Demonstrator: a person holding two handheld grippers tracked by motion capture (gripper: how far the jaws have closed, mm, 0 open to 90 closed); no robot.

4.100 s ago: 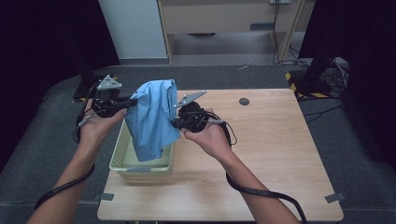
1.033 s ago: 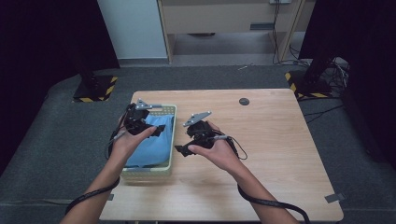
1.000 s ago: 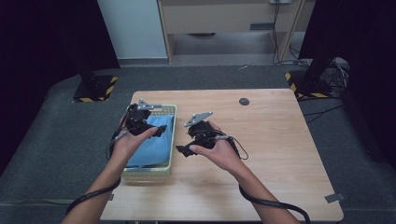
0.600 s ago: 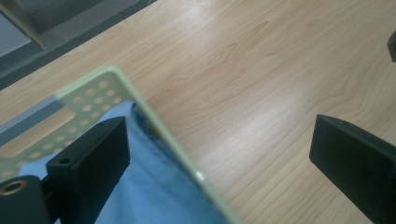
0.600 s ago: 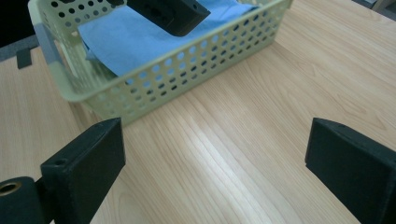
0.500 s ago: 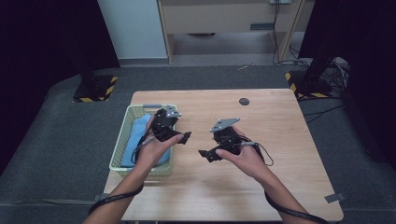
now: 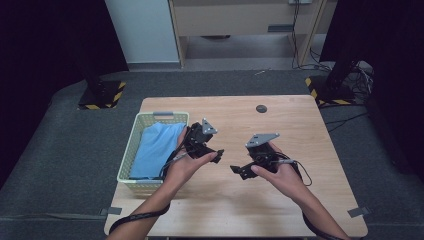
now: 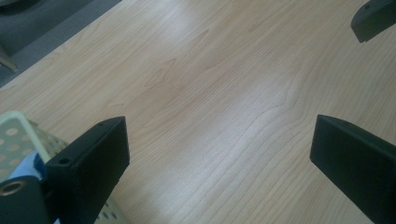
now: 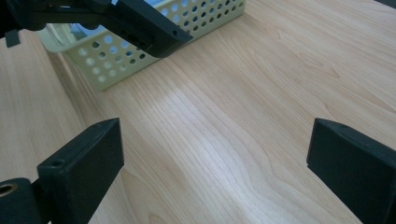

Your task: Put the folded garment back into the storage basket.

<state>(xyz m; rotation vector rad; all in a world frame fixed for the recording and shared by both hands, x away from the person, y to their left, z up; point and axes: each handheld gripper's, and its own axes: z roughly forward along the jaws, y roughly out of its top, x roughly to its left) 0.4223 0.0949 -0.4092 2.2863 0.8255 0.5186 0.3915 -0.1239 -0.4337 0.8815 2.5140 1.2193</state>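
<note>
Blue cloth point(image 7: 157, 145) now lies folded inside the pale green basket point(image 7: 131, 150) at table point(image 7: 300, 125) left. Left hand-held gripper point(image 7: 216, 156) and right hand-held gripper point(image 7: 239, 171) have drawn back from the basket over bare wood, both spread wide, empty.

So it's a light wooden table point(image 7: 280, 200) on grey carpet. A pale yellow perforated basket point(image 7: 131, 155) sits on it just left of the left gripper point(image 7: 210, 150). A small dark round disc point(image 7: 261, 108) lies farther back, well beyond the right gripper point(image 7: 240, 170).
</note>
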